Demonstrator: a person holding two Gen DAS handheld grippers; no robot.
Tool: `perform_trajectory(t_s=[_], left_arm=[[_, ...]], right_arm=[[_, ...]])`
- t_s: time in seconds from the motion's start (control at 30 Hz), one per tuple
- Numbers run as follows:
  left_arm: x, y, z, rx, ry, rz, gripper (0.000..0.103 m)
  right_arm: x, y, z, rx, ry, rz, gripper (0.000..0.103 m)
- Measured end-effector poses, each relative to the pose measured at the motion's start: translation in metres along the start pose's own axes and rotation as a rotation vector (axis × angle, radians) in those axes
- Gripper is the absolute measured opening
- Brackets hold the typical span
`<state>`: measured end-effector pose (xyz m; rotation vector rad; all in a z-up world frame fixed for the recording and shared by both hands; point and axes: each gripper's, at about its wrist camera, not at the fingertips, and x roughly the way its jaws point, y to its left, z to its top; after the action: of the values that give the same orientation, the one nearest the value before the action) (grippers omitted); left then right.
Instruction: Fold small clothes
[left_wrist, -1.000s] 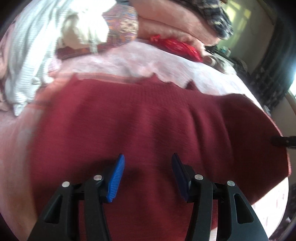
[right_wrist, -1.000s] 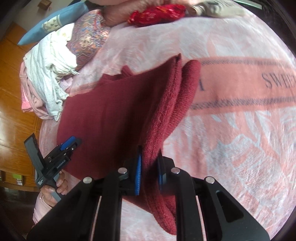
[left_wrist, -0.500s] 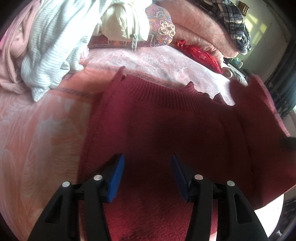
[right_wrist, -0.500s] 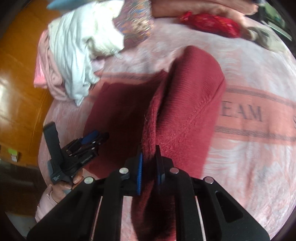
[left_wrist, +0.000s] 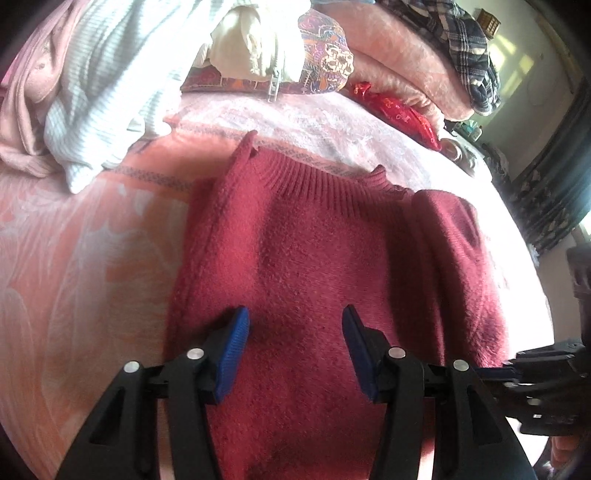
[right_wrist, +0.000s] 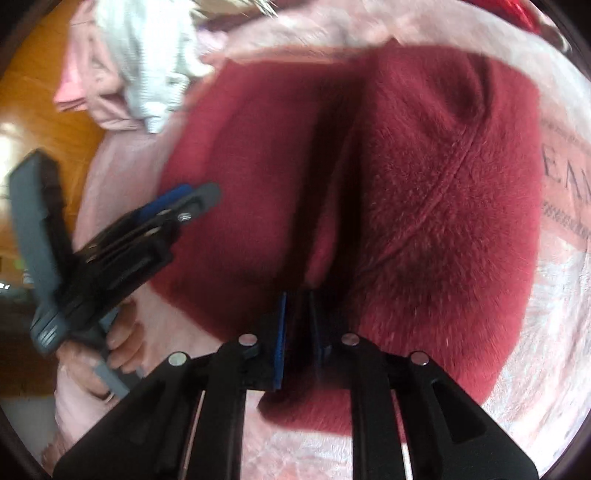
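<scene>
Two grippers work over one red sweater (left_wrist: 314, 258) that lies on a pink blanket (left_wrist: 92, 258) on the bed. The right gripper (right_wrist: 297, 321) is pinched tight on an edge of the sweater, and one side is folded over the middle. The left gripper (left_wrist: 295, 332) hangs over the lower part of the sweater with its fingers apart, gripping nothing. The fold could go wrong if the right gripper lets go too soon, because the thick flap may flop back or land crooked. A hard pull could also drag the whole sweater across the blanket, since nothing pins it down. The pile of other clothes (left_wrist: 110, 74) sits near its top edge and could get in the way.
</scene>
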<state>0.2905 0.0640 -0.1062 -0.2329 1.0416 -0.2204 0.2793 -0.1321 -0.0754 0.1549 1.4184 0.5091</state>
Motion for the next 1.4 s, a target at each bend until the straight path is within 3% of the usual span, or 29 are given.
perform_trajectory(t_s=[0.07,0.13,0.23,0.33,0.63,0.8,0.93,0.97,1.2,1.4], left_arm=[[-0.006,-0.010,-0.001,0.010,-0.006,-0.017,0.053],[-0.010,-0.026,0.000,0.034,-0.005,-0.041,0.055],[-0.007,-0.053,0.002,0.058,0.022,-0.091,0.067],[0.003,-0.077,0.004,0.079,0.046,-0.097,0.078],[0.046,-0.108,0.004,0.043,0.147,-0.088,0.078],[0.054,-0.114,0.004,-0.019,0.191,-0.212,0.078],[0.059,-0.122,0.003,-0.018,0.197,-0.241,0.077],[0.060,-0.124,0.003,-0.018,0.197,-0.248,0.075],[0.053,-0.129,0.001,-0.018,0.153,-0.262,0.026],[0.048,-0.124,0.001,-0.010,0.150,-0.264,0.018]], right_arm=[[-0.023,-0.002,-0.008,-0.020,-0.036,-0.001,0.015],[-0.045,-0.013,-0.015,-0.020,-0.068,-0.017,0.025],[-0.064,-0.034,-0.027,-0.019,-0.119,-0.085,0.026],[-0.067,-0.065,-0.035,0.039,-0.135,-0.084,0.026],[-0.050,-0.134,-0.046,0.121,-0.121,0.004,0.026],[-0.055,-0.147,-0.050,0.116,-0.132,0.000,0.026],[-0.056,-0.151,-0.056,0.109,-0.130,0.006,0.026],[-0.057,-0.151,-0.058,0.105,-0.130,0.002,0.026],[-0.052,-0.152,-0.059,0.106,-0.120,0.005,0.026],[-0.049,-0.155,-0.058,0.113,-0.114,-0.001,0.026]])
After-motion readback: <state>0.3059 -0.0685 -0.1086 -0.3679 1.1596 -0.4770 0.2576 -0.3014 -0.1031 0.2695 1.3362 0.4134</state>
